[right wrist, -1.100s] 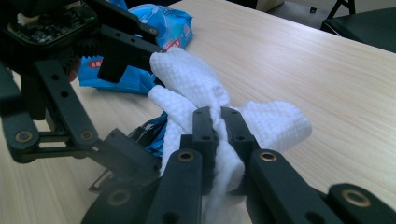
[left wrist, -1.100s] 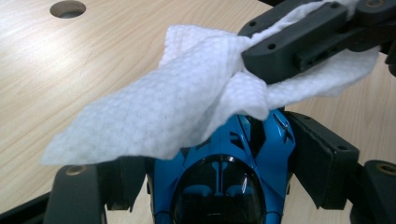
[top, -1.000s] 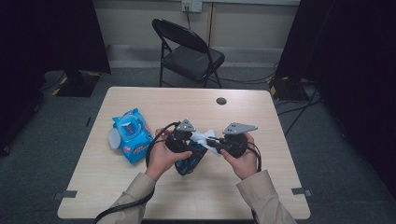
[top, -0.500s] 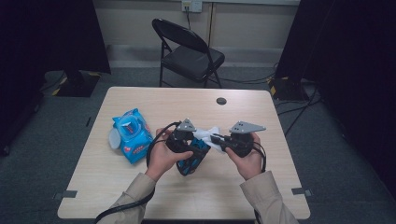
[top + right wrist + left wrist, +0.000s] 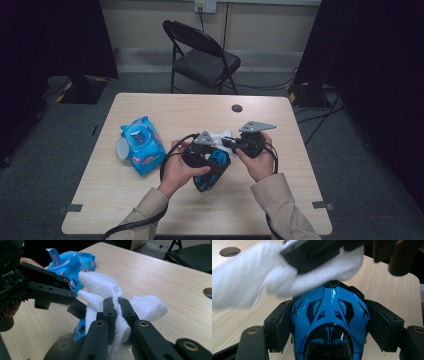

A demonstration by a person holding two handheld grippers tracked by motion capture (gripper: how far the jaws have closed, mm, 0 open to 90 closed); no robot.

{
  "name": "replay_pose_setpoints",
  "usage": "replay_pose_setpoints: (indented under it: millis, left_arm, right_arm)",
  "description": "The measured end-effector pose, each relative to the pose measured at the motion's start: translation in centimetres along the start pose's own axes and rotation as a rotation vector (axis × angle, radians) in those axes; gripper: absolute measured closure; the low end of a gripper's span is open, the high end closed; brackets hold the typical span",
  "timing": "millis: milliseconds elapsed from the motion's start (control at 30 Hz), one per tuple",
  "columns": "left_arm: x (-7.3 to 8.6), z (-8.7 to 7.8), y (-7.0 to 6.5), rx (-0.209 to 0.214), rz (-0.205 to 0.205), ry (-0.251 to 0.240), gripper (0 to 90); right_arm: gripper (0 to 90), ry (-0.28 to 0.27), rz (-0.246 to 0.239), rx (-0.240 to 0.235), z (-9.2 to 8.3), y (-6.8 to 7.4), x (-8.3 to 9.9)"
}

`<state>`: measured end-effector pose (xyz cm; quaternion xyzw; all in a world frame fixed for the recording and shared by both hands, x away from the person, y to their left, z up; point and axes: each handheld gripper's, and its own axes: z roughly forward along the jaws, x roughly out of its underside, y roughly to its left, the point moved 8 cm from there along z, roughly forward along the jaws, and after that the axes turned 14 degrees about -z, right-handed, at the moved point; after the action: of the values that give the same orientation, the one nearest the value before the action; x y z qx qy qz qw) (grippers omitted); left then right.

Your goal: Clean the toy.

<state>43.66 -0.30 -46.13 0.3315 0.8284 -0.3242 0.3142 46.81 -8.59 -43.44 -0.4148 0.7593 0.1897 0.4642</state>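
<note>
We hold a blue toy car [image 5: 329, 315] clamped between the jaws of our left hand-held gripper [image 5: 212, 162], just above the desk [image 5: 280, 200] near its middle. Our right hand-held gripper [image 5: 116, 315], at three o'clock of the left one, is pinched tight on a white wipe [image 5: 147, 306] that lies against the car's front end. At nine o'clock sits a blue pack of wipes [image 5: 141, 145], its lid up, well apart from the car. A folding chair [image 5: 202, 55] stands beyond the desk at twelve o'clock. The wipe covers the car's nose, and the left hand [image 5: 177, 172] hides its rear from above.
</note>
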Motion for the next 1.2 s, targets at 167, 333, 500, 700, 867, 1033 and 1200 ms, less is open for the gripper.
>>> replay_pose_setpoints:
  millis: [167,333,500,700,867,1033,1200]
  left_arm:
    - [0.1,-0.2,0.2,-0.007,0.001,0.0,26.2]
    - [0.1,-0.4,0.5,-0.011,-0.006,-0.006,26.2]
    - [0.1,-0.6,0.9,-0.018,-0.016,-0.012,26.2]
    - [-0.1,-0.6,1.0,-0.026,-0.017,-0.013,26.2]
    - [-0.2,-0.8,1.5,-0.036,-0.026,-0.019,26.2]
    - [-0.3,-1.2,2.1,-0.057,-0.034,-0.028,26.2]
    - [-0.3,-1.3,2.2,-0.059,-0.035,-0.029,26.2]
  right_arm:
    - [86.6,0.021,-0.009,-0.017,0.8,0.5,0.3]
    - [86.6,0.022,-0.017,-0.028,0.9,0.8,0.4]
    - [86.6,0.003,-0.022,-0.024,0.3,0.8,0.2]
    - [86.6,-0.027,-0.018,-0.021,-0.4,1.0,0.2]
    - [86.6,-0.04,-0.019,-0.026,-1.0,1.1,0.3]
    - [86.6,-0.046,-0.025,-0.046,-1.3,1.7,0.6]
    - [86.5,-0.051,-0.029,-0.054,-1.5,2.1,0.9]
